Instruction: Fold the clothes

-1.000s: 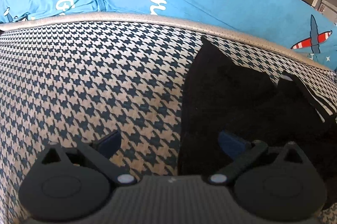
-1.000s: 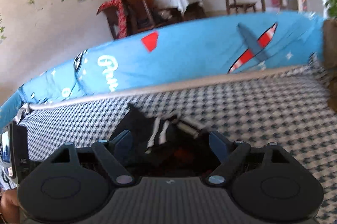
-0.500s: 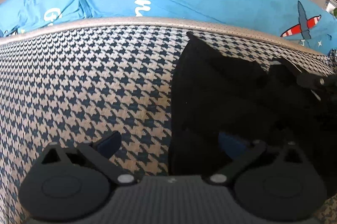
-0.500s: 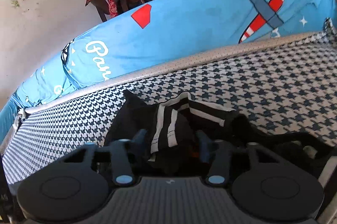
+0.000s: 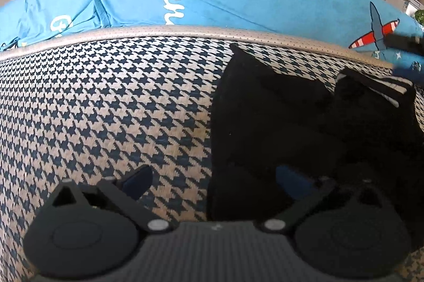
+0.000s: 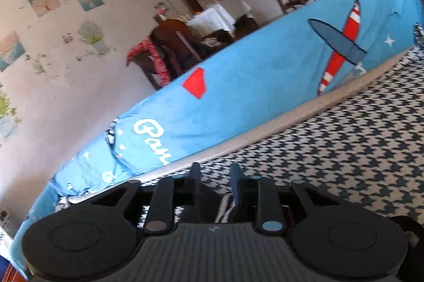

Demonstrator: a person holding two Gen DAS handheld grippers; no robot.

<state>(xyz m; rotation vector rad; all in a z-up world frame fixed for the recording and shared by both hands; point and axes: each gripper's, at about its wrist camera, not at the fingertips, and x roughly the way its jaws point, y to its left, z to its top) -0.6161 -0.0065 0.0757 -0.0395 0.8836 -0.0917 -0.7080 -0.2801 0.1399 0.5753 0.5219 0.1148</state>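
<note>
My left gripper (image 5: 212, 180) hangs low over the checked sofa seat (image 5: 106, 110). Its jaws stand wide open and hold nothing. One finger is over the checks at 7 o'clock, the other over the black clothes (image 5: 291, 123) at 5 o'clock, so the cloth's near edge sits right between them, ready to be pinched, I think.

The black clothes lie in a bumpy heap from 3 to 5 o'clock, not flat and not neat. A bit with white stripes (image 5: 394, 86) pokes up at 2 o'clock.

My right gripper (image 6: 214, 176) has its jaws nearly together. Striped cloth (image 6: 225, 205) shows low down between the fingers, so I think it is pinched there, but I cannot see the tips bite. This view tips up toward the blue cushion (image 6: 265, 86), maybe because I am lifting that end.
</note>
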